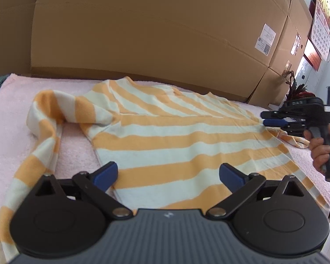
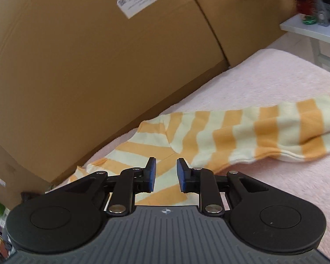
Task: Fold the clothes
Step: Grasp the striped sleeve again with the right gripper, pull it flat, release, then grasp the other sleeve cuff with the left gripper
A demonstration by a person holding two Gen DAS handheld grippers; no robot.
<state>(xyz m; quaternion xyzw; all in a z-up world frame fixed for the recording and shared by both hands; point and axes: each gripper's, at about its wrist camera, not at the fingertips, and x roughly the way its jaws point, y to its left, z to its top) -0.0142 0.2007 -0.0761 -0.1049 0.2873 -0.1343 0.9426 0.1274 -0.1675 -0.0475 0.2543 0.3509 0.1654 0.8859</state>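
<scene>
An orange-and-cream striped sweater (image 1: pixel 165 136) lies flat on a pink towel (image 1: pixel 15 101). Its left sleeve (image 1: pixel 44 132) bends and trails toward the near left. My left gripper (image 1: pixel 168 175) hovers over the sweater's near hem, jaws spread wide, nothing between them. My right gripper (image 1: pixel 265 118) is at the sweater's right edge, held by a hand (image 1: pixel 321 151). In the right wrist view the right gripper (image 2: pixel 166 175) has a narrow gap between its blue pads, with the sweater (image 2: pixel 231 136) below it and no cloth pinched. The right sleeve (image 2: pixel 286 129) stretches off to the right.
Tall cardboard boxes (image 1: pixel 154 33) wall off the far side of the towel. A calendar (image 1: pixel 321 28) hangs at the far right. A white shelf (image 2: pixel 308 28) with small items stands past the towel (image 2: pixel 275 77).
</scene>
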